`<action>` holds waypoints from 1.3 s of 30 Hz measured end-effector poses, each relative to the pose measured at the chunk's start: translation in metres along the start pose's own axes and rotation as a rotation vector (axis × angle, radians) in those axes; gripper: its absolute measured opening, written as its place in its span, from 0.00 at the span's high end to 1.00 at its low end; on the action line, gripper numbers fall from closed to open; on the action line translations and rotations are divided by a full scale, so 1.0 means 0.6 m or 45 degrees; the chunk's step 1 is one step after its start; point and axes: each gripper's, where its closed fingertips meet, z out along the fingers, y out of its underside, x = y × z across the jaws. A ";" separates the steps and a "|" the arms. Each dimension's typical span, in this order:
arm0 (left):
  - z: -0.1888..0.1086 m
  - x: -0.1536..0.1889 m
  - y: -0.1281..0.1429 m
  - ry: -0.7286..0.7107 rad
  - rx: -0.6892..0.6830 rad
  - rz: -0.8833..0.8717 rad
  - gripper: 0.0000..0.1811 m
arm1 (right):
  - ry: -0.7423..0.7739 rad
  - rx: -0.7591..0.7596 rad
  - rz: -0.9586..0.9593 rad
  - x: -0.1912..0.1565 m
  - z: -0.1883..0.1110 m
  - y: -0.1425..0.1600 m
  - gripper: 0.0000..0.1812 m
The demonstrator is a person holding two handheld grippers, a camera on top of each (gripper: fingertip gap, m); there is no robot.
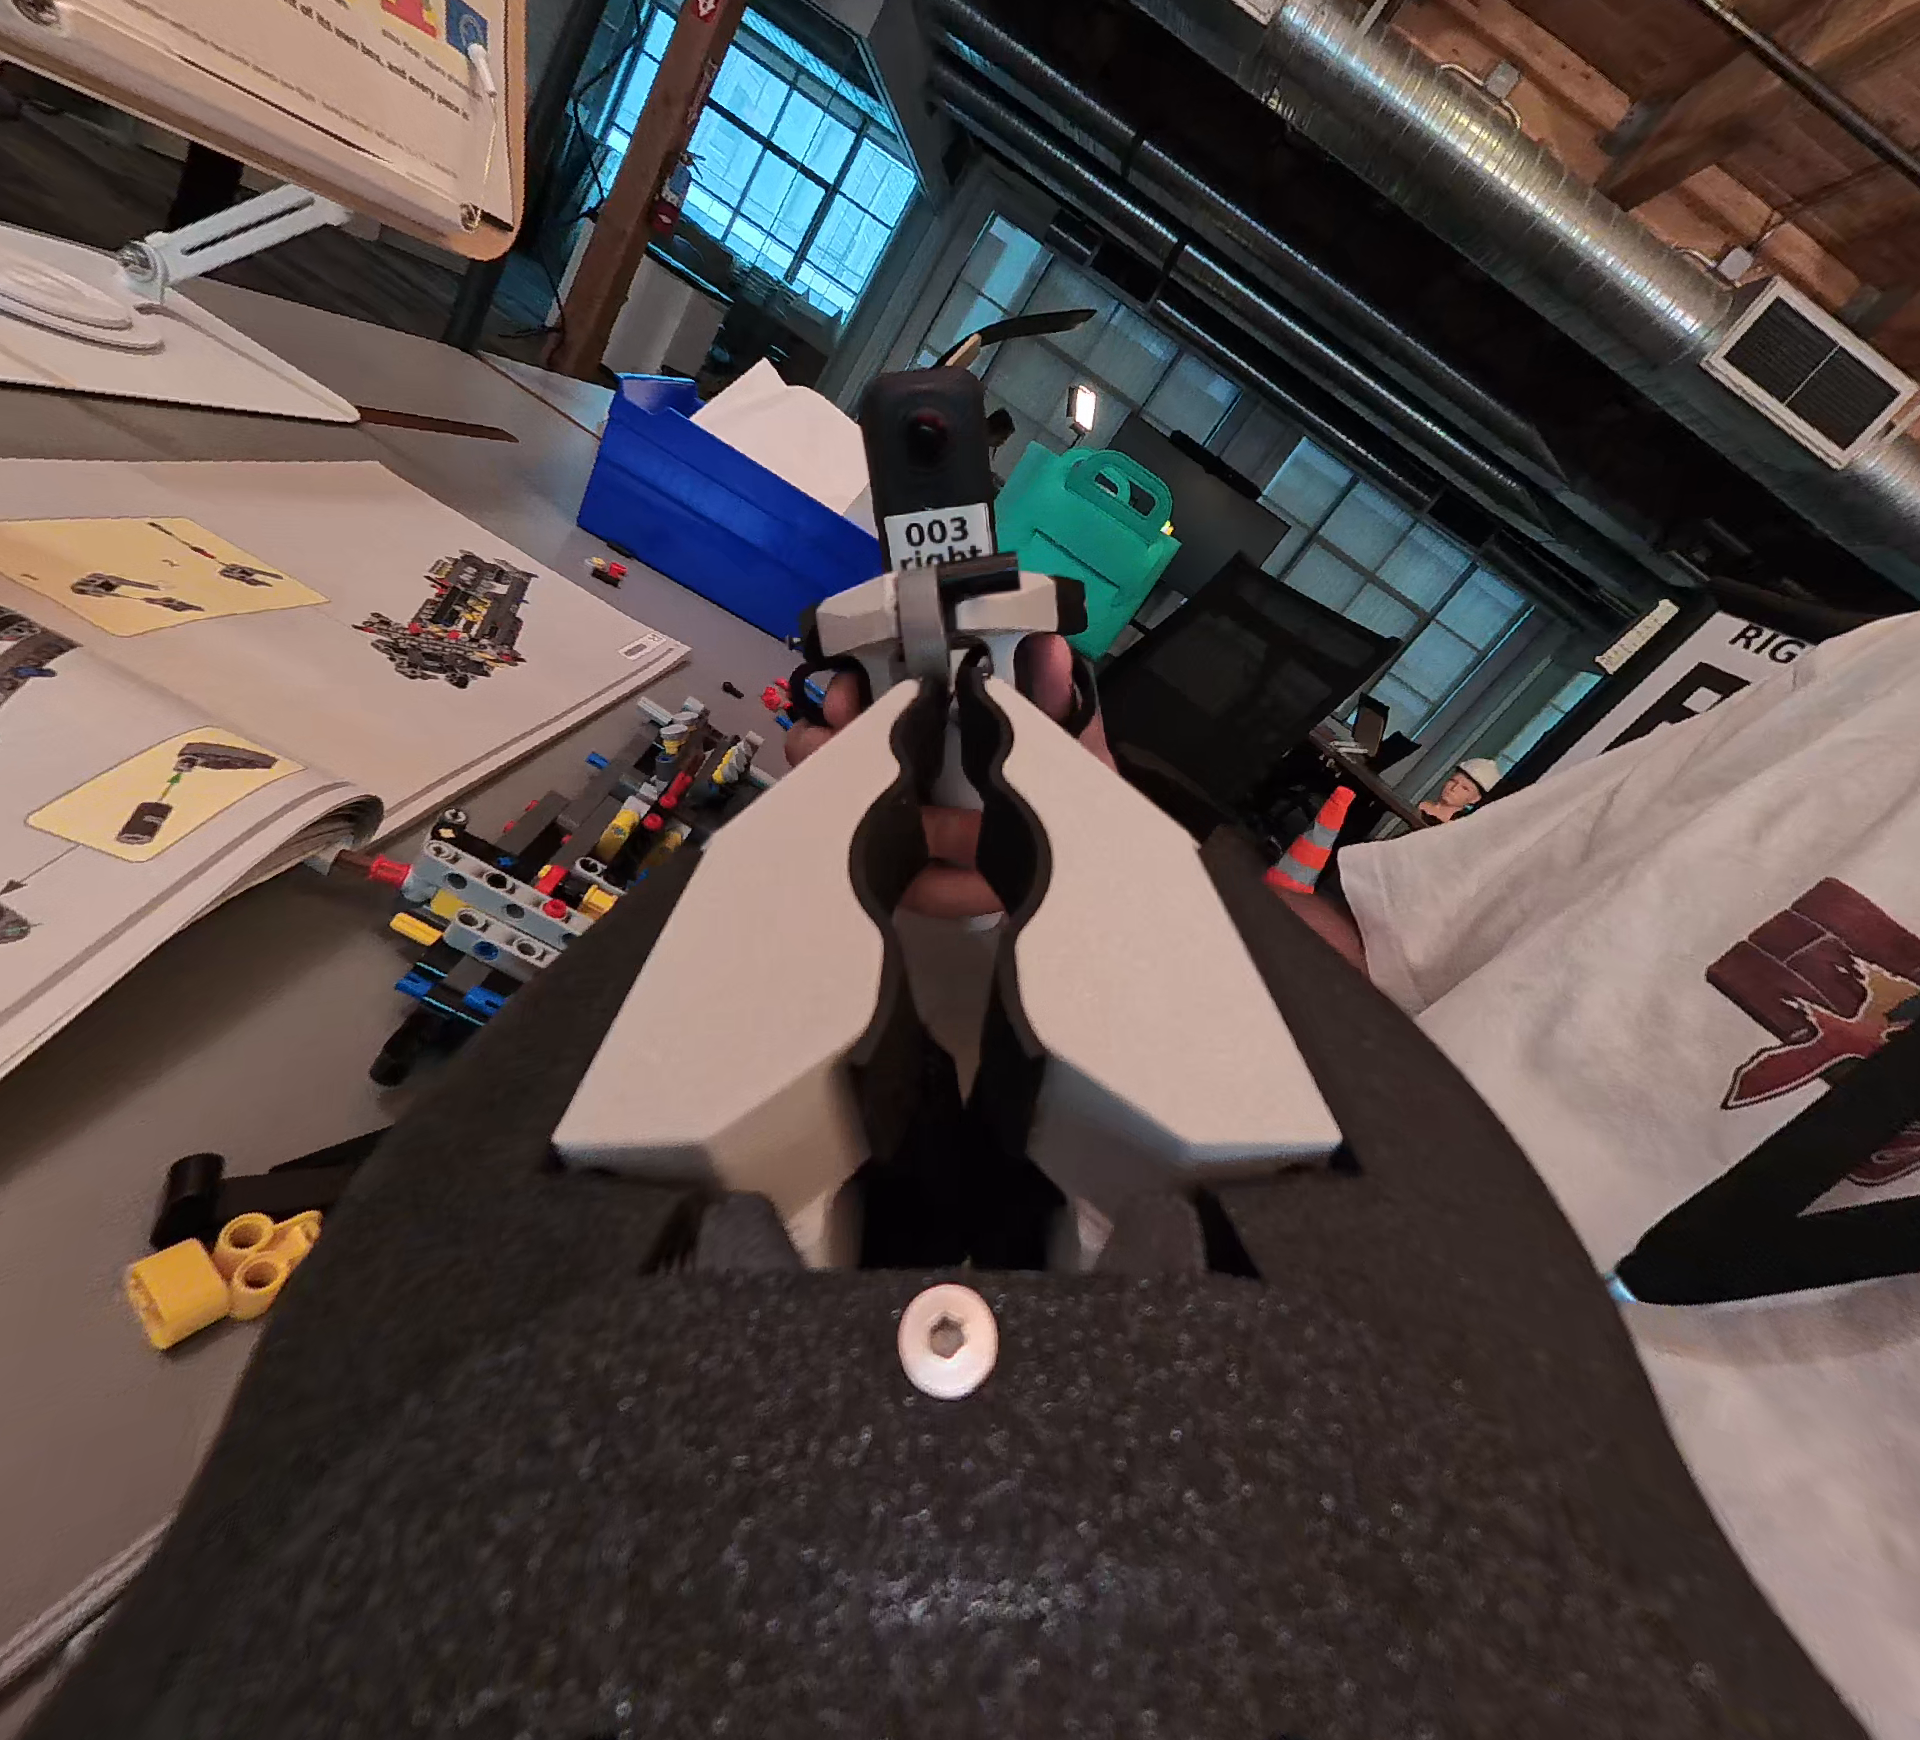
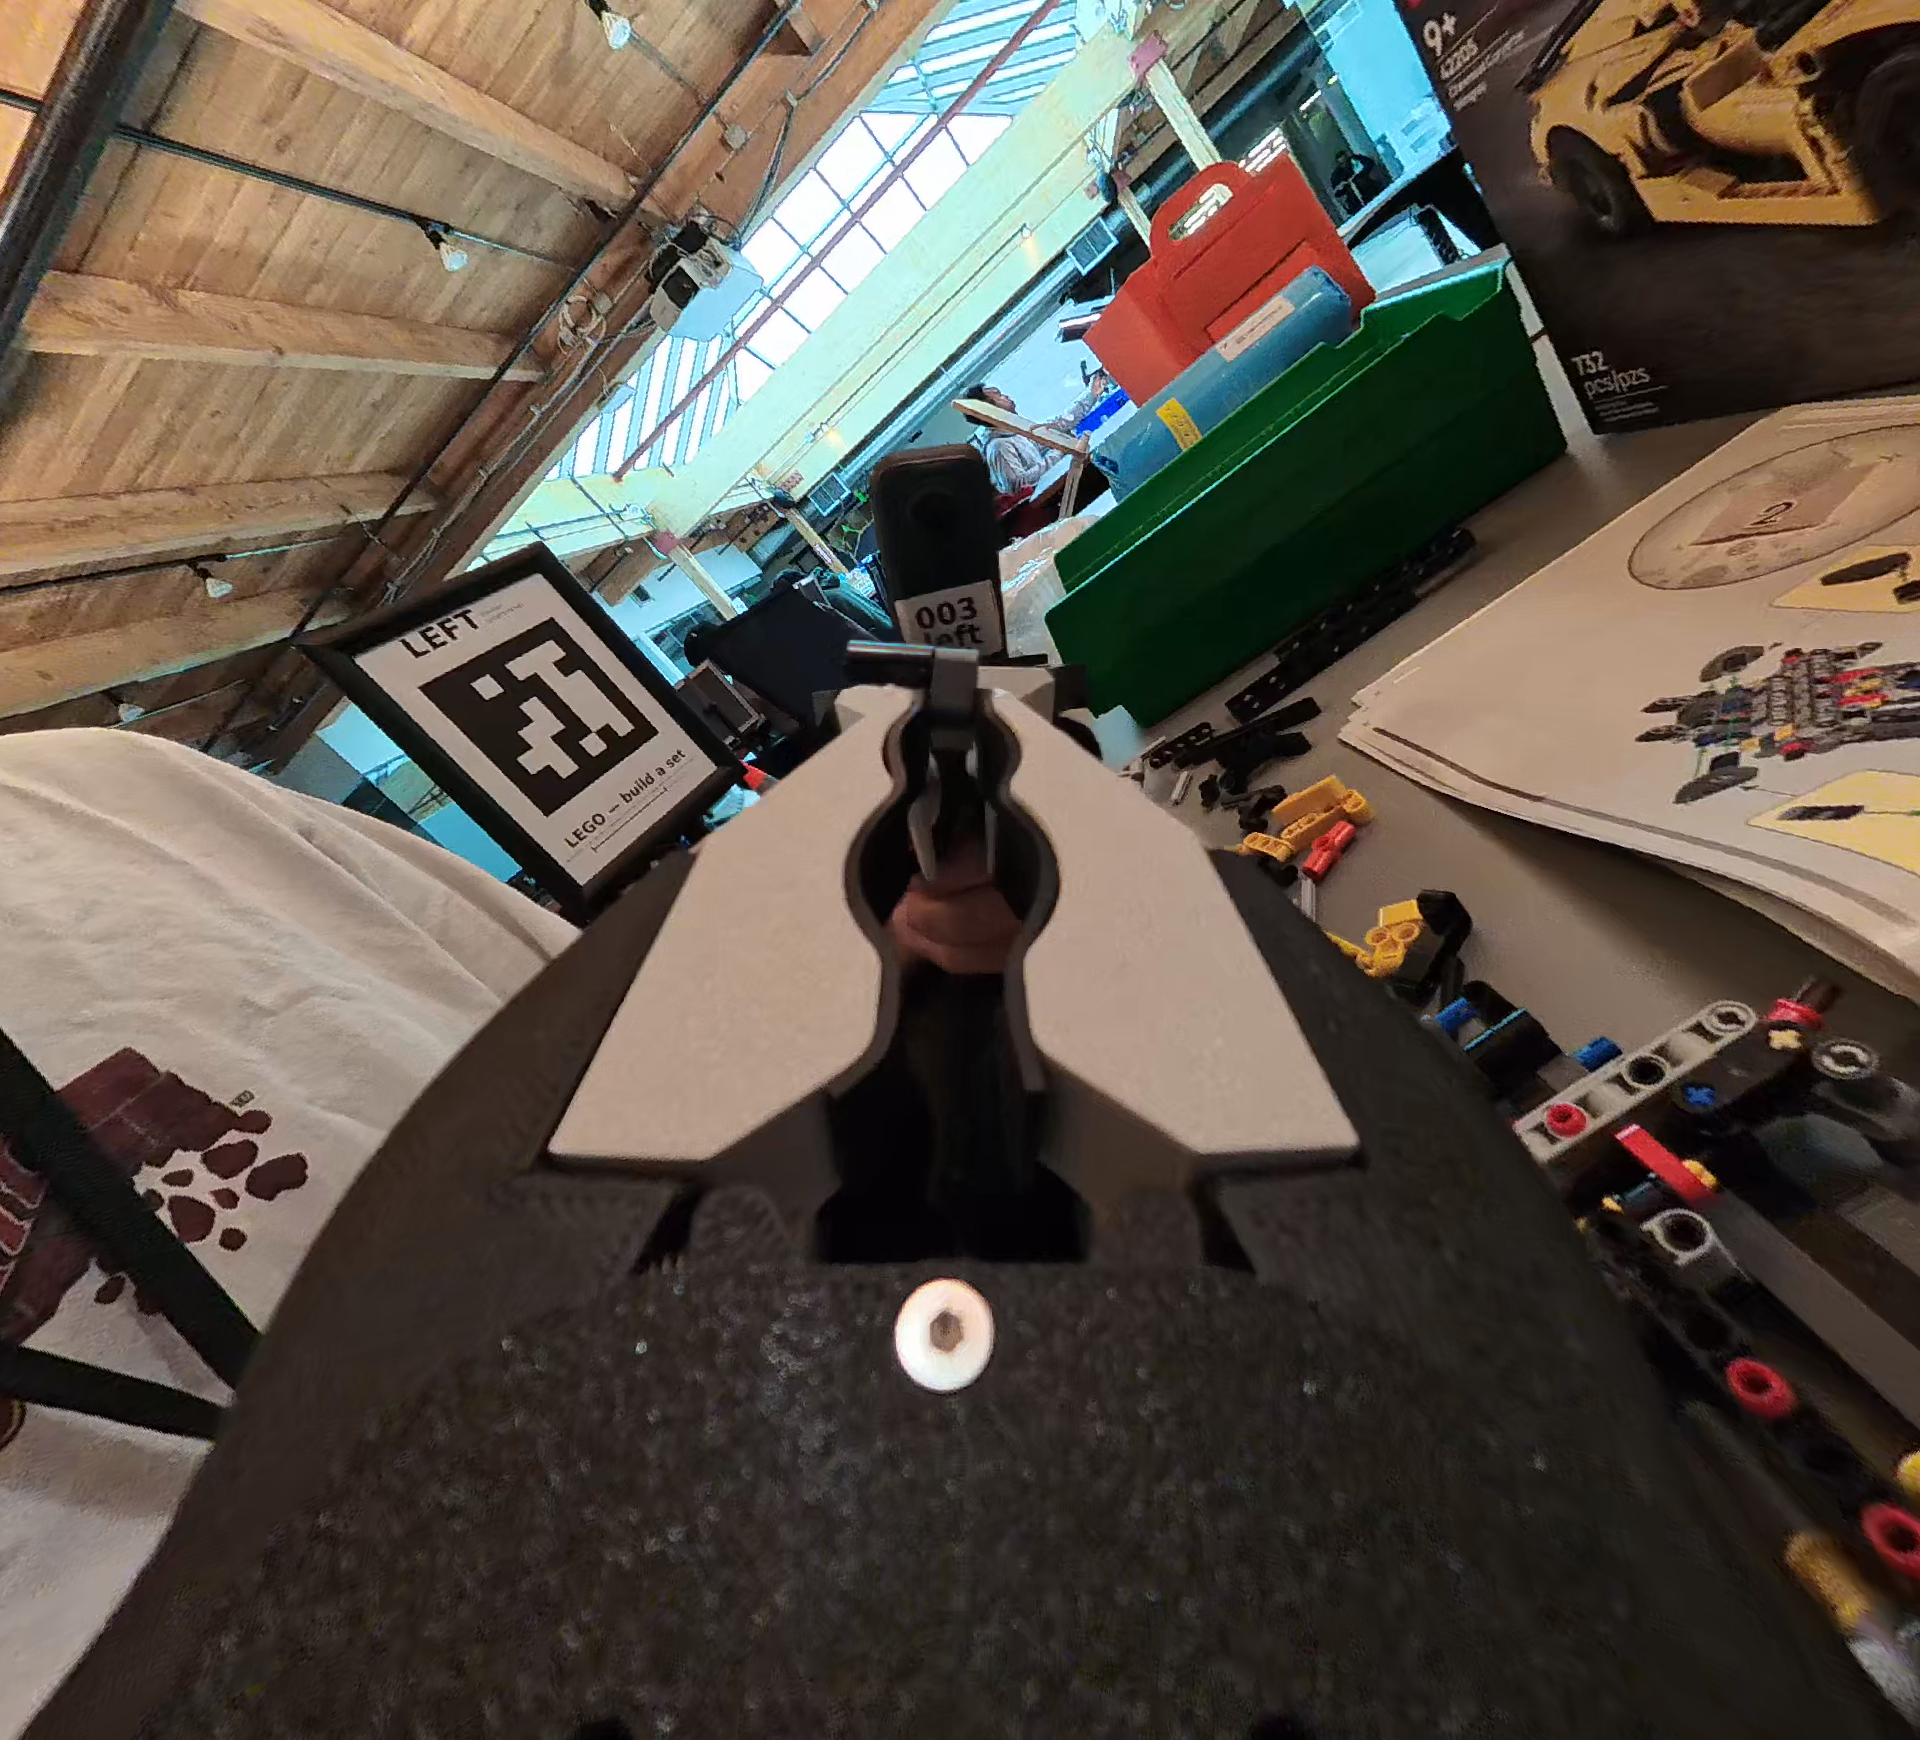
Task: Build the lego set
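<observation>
My left gripper (image 1: 951, 688) and my right gripper (image 2: 951, 703) are held tip to tip above the table. Each one's jaws are closed. The left one pinches a small light grey lego piece (image 1: 925, 625) with a black pin (image 1: 982, 573) across its top. The right one pinches a dark grey piece (image 2: 951, 688) with the black pin (image 2: 883, 656) sticking out to the left. In the left wrist view the right gripper's fingertips (image 1: 857, 620) flank the piece. The partly built lego chassis (image 1: 520, 890) lies on the table below; it also shows in the right wrist view (image 2: 1683, 1098).
An open instruction book (image 1: 260, 651) (image 2: 1662, 703) lies on the table. Loose yellow and black pieces (image 1: 218, 1275) (image 2: 1309, 817) are scattered beside it. A blue bin (image 1: 717, 516), a green bin (image 2: 1299, 537), the set's box (image 2: 1662, 132) and a framed sign (image 2: 540, 714) stand around. A person's white shirt (image 1: 1662, 963) is close. Left and right tips are no more than a few centimetres apart.
</observation>
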 end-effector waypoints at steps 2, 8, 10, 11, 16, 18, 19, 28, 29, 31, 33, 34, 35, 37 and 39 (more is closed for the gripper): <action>0.005 -0.001 0.010 -0.013 -0.038 0.025 1.00 | -0.013 -0.003 0.006 -0.003 0.002 0.002 0.96; 0.007 -0.009 0.018 -0.080 -0.081 0.093 0.99 | -0.008 -0.012 -0.001 -0.002 0.007 0.005 0.96; 0.000 -0.019 0.006 -0.117 -0.040 0.092 0.99 | 0.004 0.006 0.002 0.001 0.004 0.000 0.96; -0.002 -0.020 0.002 -0.120 -0.023 0.086 0.99 | 0.012 0.011 0.008 0.003 0.001 -0.001 0.96; 0.006 -0.016 0.014 -0.113 -0.065 0.106 1.00 | 0.032 -0.015 0.006 0.005 0.000 0.005 0.96; 0.008 -0.014 0.017 -0.122 -0.073 0.136 1.00 | 0.039 -0.015 -0.001 0.006 0.000 0.004 0.96; 0.009 -0.015 0.020 -0.127 -0.085 0.138 1.00 | 0.035 -0.020 -0.001 0.006 0.000 0.005 0.96; 0.003 -0.028 0.016 -0.207 -0.088 0.193 1.00 | 0.034 -0.005 0.009 0.006 -0.002 -0.001 0.96; 0.000 -0.032 0.009 -0.223 -0.061 0.184 1.00 | 0.045 -0.006 0.011 0.008 -0.004 0.000 0.97; -0.002 -0.033 0.004 -0.229 -0.041 0.185 1.00 | 0.075 -0.038 0.009 0.015 -0.004 0.008 0.96; 0.003 -0.030 0.013 -0.220 -0.075 0.194 1.00 | 0.073 -0.063 -0.001 0.012 0.000 0.015 0.96; 0.005 -0.030 0.017 -0.226 -0.088 0.206 1.00 | 0.076 -0.055 -0.005 0.012 0.000 0.014 0.96; 0.007 -0.030 0.018 -0.231 -0.093 0.221 1.00 | 0.075 -0.049 -0.001 0.012 -0.001 0.012 0.96; 0.009 -0.026 0.022 -0.219 -0.109 0.234 1.00 | 0.061 -0.043 0.016 0.012 -0.001 0.010 0.96; 0.011 -0.026 0.027 -0.220 -0.125 0.239 1.00 | 0.057 -0.039 0.025 0.012 -0.001 0.010 0.96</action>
